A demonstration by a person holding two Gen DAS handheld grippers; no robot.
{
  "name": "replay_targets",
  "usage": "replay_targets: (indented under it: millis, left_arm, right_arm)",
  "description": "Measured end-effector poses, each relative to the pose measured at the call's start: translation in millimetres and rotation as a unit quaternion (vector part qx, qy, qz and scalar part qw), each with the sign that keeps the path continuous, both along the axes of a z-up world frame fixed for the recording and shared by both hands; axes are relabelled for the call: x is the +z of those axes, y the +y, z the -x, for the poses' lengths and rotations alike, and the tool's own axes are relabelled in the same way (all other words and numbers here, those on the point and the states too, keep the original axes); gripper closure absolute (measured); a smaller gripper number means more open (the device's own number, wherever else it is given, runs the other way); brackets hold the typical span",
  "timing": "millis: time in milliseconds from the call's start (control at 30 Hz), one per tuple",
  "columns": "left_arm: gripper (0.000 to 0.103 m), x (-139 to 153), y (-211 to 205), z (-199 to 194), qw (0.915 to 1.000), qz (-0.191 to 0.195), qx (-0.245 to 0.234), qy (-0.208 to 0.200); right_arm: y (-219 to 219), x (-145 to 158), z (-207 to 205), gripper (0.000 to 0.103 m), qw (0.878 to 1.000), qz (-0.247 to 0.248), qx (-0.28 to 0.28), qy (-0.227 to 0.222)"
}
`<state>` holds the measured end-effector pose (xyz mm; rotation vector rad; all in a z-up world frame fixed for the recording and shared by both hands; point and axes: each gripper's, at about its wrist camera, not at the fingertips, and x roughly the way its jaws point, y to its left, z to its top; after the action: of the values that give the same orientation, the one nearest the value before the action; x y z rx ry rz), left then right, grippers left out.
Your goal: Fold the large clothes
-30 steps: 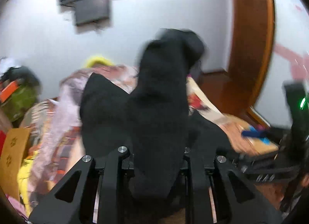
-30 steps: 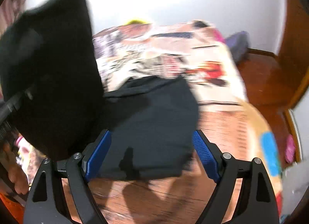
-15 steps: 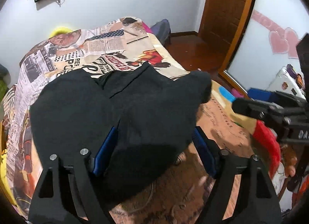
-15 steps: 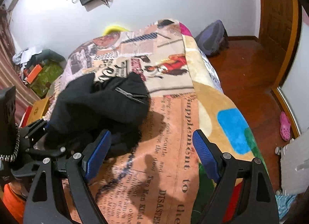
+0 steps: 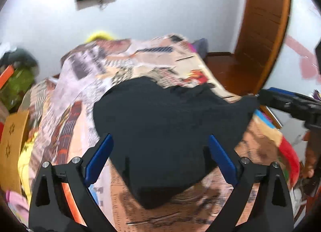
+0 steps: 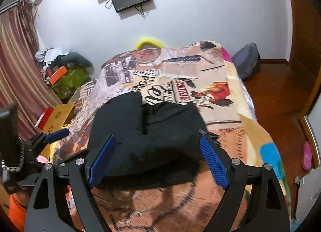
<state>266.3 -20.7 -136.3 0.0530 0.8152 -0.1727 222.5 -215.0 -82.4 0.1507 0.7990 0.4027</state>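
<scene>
A large black garment (image 5: 170, 131) lies in a loose heap on the bed's newspaper-print blanket (image 5: 128, 67); it also shows in the right wrist view (image 6: 148, 137). My left gripper (image 5: 159, 157) is open and empty, just in front of the heap's near edge. My right gripper (image 6: 157, 157) is open and empty, hovering at the garment's near edge. The right gripper's fingers (image 5: 280, 99) show at the right edge of the left wrist view, beside the garment's right corner. The left gripper's blue fingers (image 6: 57, 133) show at the left of the right wrist view.
The bed's right edge drops to a wooden floor (image 6: 280, 95) with a purple backpack (image 6: 247, 61) and a pink shoe (image 6: 307, 155). Boxes and clutter (image 6: 66, 77) stand left of the bed. A yellow pillow (image 6: 149, 43) lies at the head. A wooden door (image 5: 262, 27) is at right.
The left gripper held the black garment up a second ago and has let it go. The garment now lies on the bed. Both grippers have pulled back to its near edge.
</scene>
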Motion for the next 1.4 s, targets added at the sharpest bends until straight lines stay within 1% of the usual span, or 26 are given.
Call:
replay_targets:
  millis: [67, 133, 200, 267, 300, 400, 467, 567, 700, 733, 800, 900, 933, 967, 1033, 1133, 1167, 1233, 1300, 1367, 1400]
  left_arm:
    - [0.007, -12.3, 7.4, -5.3, 0.9997, 0.001, 0.014, 0.018]
    - [0.007, -29.2, 11.0, -9.9, 0.9991, 0.002, 0.022, 0.036]
    - [0.006, -40.5, 12.0, -9.9, 0.9987, 0.014, 0.023, 0.043]
    - [0.005, -49.2, 14.0, -9.1, 0.9978, 0.033, 0.028, 0.05]
    - [0.004, -53.1, 14.6, -9.4, 0.9974, 0.038, 0.031, 0.053]
    - [0.0, -61.0, 15.7, -7.3, 0.9967, 0.046, 0.033, 0.058]
    - [0.0, -62.5, 18.8, -7.8, 0.9957, 0.058, 0.028, 0.067]
    - [0.001, -56.9, 26.8, -7.3, 0.9943, 0.07, 0.034, 0.073]
    - [0.001, -44.7, 52.3, -4.3, 0.9928, 0.076, 0.073, 0.057]
    - [0.001, -44.1, 58.8, -5.1, 0.9918, 0.081, 0.081, 0.057]
    - [0.001, -47.9, 76.1, -7.5, 0.9871, 0.106, 0.099, 0.068]
    - [0.001, -63.7, 93.5, -13.8, 0.9758, 0.156, 0.11, 0.107]
    - [0.001, -72.8, 97.5, -15.7, 0.9691, 0.183, 0.109, 0.125]
    - [0.0, -77.4, 99.8, -15.7, 0.9646, 0.201, 0.106, 0.133]
    - [0.0, -90.9, 107.2, -18.4, 0.9474, 0.262, 0.104, 0.152]
    - [0.0, -104.0, 110.0, -24.0, 0.9272, 0.317, 0.105, 0.17]
    - [0.0, -109.9, 110.2, -26.9, 0.9183, 0.338, 0.104, 0.179]
    - [0.0, -119.4, 107.7, -33.4, 0.9052, 0.366, 0.098, 0.194]
    - [0.0, -126.9, 104.0, -39.4, 0.8967, 0.384, 0.09, 0.201]
    - [0.0, -131.5, 100.6, -44.8, 0.8902, 0.396, 0.087, 0.208]
    - [0.0, -133.0, 99.1, -47.1, 0.8892, 0.397, 0.089, 0.209]
  right_arm:
    - [6.0, -5.4, -4.6, 0.019, 1.0, 0.007, 0.0, 0.004]
    - [9.5, -15.4, -9.4, 0.019, 1.0, 0.025, -0.003, 0.015]
    - [7.8, -31.9, -14.0, 0.019, 0.998, 0.046, -0.007, 0.034]
    - [1.2, -43.5, -15.9, 0.019, 0.997, 0.05, -0.01, 0.05]
    - [-3.8, -53.5, -17.4, 0.018, 0.996, 0.051, -0.008, 0.066]
    - [-12.9, -70.0, -15.8, 0.016, 0.994, 0.046, 0.001, 0.096]
    - [-16.9, -75.8, -12.1, 0.015, 0.994, 0.044, 0.007, 0.102]
    - [-22.9, -69.4, -8.3, 0.014, 0.994, 0.02, 0.012, 0.109]
    - [-33.7, -55.6, -7.4, 0.014, 0.994, -0.012, 0.014, 0.105]
    - [-36.7, -51.9, -6.8, 0.014, 0.995, -0.017, 0.011, 0.101]
    - [-41.0, -48.0, -7.0, 0.014, 0.996, -0.019, 0.004, 0.092]
    - [-49.8, -48.5, -7.4, 0.014, 0.994, -0.041, -0.001, 0.097]
    - [-52.1, -52.0, -9.7, 0.014, 0.993, -0.054, 0.0, 0.106]
    - [-54.9, -57.5, -11.4, 0.014, 0.99, -0.069, 0.0, 0.119]
    - [-57.7, -67.5, -16.9, 0.014, 0.986, -0.089, 0.001, 0.141]
    - [-59.9, -86.8, -26.6, 0.014, 0.974, -0.129, 0.003, 0.186]
    - [-60.1, -92.4, -30.1, 0.014, 0.969, -0.141, 0.006, 0.2]
    - [-57.4, -100.9, -36.6, 0.014, 0.963, -0.157, 0.011, 0.219]
    - [-50.6, -106.2, -42.7, 0.014, 0.96, -0.161, 0.017, 0.229]
    - [-44.3, -108.9, -47.2, 0.014, 0.959, -0.16, 0.022, 0.232]
    - [-42.0, -110.6, -49.6, 0.014, 0.958, -0.16, 0.024, 0.235]
